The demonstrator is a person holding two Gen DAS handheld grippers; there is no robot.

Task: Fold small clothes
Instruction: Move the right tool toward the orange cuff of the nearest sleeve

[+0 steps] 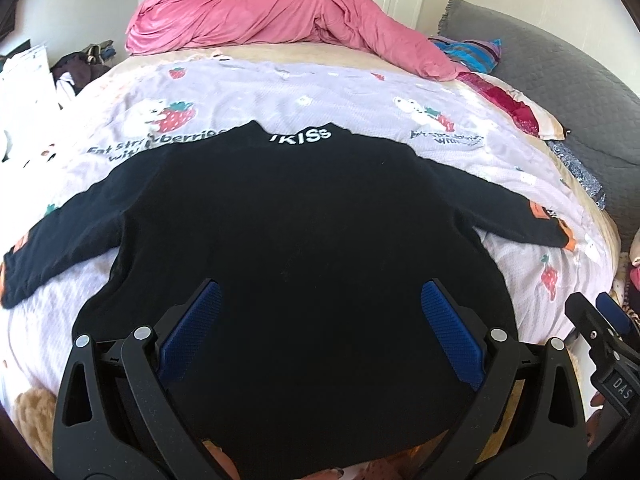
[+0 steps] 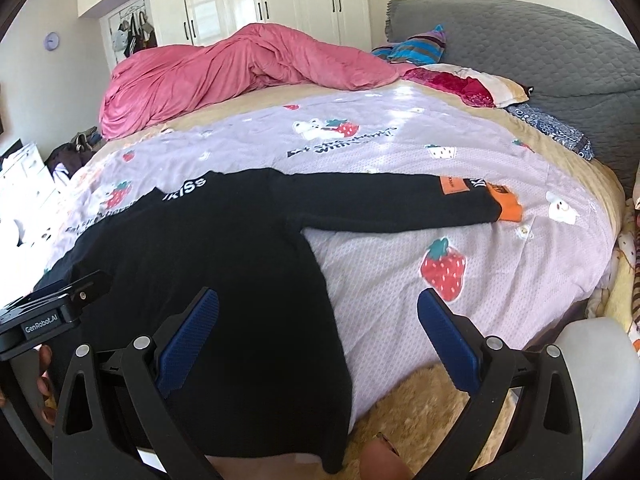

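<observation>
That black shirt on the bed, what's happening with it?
A person is about to fold it with two hand-held grippers. The black long-sleeved shirt lies flat on the strawberry-print bedsheet, both sleeves spread out, not folded yet. The left gripper and right gripper hover over its bottom part, jaws open, holding nothing.

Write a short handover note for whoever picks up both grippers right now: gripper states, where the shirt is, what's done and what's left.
Left gripper: open, holding nothing, over the lower middle of the black shirt.
Right gripper: open, holding nothing, over the shirt's right side edge near the hem.
Shirt: lies flat on the purple strawberry sheet, collar away from you, both sleeves spread out sideways. Right sleeve ends at an orange cuff.
Done: shirt is laid out flat.
Left: every fold. No sleeve or side has been turned in yet. Probably start by bringing a sleeve across the body.
The pink quilt at the far end is clear of the shirt.
</observation>
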